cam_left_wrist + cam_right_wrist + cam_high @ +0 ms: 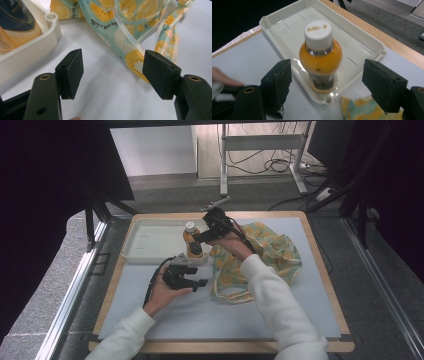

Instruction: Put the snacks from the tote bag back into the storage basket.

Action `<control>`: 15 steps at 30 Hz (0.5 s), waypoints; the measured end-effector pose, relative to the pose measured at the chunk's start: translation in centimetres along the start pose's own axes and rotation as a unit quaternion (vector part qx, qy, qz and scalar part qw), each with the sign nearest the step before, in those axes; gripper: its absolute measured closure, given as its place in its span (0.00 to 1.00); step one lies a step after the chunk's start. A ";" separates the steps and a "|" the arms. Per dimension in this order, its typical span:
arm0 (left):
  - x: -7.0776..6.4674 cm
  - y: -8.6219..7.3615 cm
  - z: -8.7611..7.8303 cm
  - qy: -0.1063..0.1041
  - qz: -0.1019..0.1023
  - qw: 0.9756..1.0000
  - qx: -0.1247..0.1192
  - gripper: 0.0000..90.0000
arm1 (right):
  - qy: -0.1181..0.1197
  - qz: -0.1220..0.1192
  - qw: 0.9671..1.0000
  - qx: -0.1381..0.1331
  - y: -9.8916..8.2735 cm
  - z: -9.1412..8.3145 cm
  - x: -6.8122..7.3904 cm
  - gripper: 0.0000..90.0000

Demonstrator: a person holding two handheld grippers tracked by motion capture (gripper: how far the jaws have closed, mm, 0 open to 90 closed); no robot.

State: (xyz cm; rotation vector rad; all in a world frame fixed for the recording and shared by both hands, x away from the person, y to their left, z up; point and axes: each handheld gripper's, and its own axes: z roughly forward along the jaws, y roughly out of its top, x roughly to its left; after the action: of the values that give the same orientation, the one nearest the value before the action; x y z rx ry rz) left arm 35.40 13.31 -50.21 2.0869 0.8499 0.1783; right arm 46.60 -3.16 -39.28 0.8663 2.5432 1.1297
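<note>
An orange drink bottle point(190, 238) with a white cap stands upright in the near right corner of a white tray point(150, 240). My right gripper point(196, 245) hovers just right of the bottle and points at it. In the right gripper view the bottle point(320, 55) stands beyond the right gripper point(327, 85), whose jaws are open and apart from it. A fruit-print cloth bag point(260, 255) lies crumpled right of the tray. My left gripper point(201, 282) rests low over the mat in front of the tray. In its own view the left gripper point(113, 72) is open and empty, facing the bag point(125, 20).
The table carries a pale grey mat point(225, 310) with a wooden border. The tray's corner point(37, 47) is close on the left of the left gripper view. A bag strap point(230, 296) loops toward the person. Beyond the table are a dark floor, metal legs and cables.
</note>
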 end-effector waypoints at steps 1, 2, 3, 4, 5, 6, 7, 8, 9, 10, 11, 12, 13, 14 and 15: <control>0.0 0.0 0.0 0.001 0.000 1.000 0.000 0.37 | 0.000 -0.002 1.000 -0.001 -0.2 -0.4 0.0 0.26; 0.0 0.0 0.0 0.002 0.000 1.000 0.000 0.37 | -0.002 -0.002 1.000 -0.002 -0.6 -1.1 -0.1 0.27; 0.1 0.0 0.0 0.003 -0.001 1.000 0.000 0.37 | -0.003 0.000 1.000 -0.006 -1.0 -1.6 -0.2 0.27; 0.0 0.0 0.0 0.004 -0.001 1.000 0.000 0.37 | -0.004 0.002 1.000 -0.008 -1.4 -2.2 -0.3 0.28; 0.0 0.0 0.0 0.004 0.000 1.000 0.001 0.37 | -0.006 0.002 1.000 -0.010 -1.7 -2.5 -0.4 0.28; 0.0 0.1 0.0 0.002 0.000 1.000 0.002 0.37 | -0.011 0.002 1.000 -0.013 -2.0 -2.9 -0.4 0.30; -0.1 0.1 0.0 0.003 0.002 1.000 0.001 0.37 | -0.016 0.001 1.000 -0.018 -2.5 -3.4 -0.5 0.31; -0.2 0.1 0.1 0.004 0.003 1.000 0.002 0.37 | -0.015 0.001 1.000 -0.023 -3.1 -4.0 -0.6 0.32; -0.2 0.1 0.1 0.004 0.003 1.000 0.002 0.37 | -0.014 0.003 1.000 -0.027 -3.6 -4.5 -0.7 0.32; -0.2 0.1 0.1 0.004 0.003 1.000 0.003 0.37 | -0.015 0.003 0.999 -0.030 -4.2 -5.0 -0.8 0.32; -0.2 0.1 0.2 0.004 0.003 1.000 0.004 0.37 | -0.015 0.004 0.999 -0.033 -4.9 -5.5 -0.9 0.33; -0.2 0.1 0.2 0.005 0.003 1.000 0.004 0.37 | -0.015 0.007 0.999 -0.035 -5.3 -5.9 -1.0 0.33; -0.1 0.1 0.2 0.006 0.003 1.000 0.005 0.37 | -0.016 0.009 0.999 -0.038 -5.9 -6.3 -1.2 0.33; -0.1 0.1 0.2 0.006 0.002 1.000 0.005 0.37 | -0.016 0.011 0.999 -0.040 -6.5 -6.7 -1.3 0.34; 0.0 0.0 0.2 0.007 0.001 1.000 0.005 0.37 | -0.016 0.013 0.999 -0.042 -7.2 -7.1 -1.4 0.34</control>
State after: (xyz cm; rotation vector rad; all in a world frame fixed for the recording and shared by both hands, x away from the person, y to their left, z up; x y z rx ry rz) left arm 35.48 13.15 -50.29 2.0991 0.8578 0.1903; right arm 41.70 -12.06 -39.81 0.8929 2.4464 1.2115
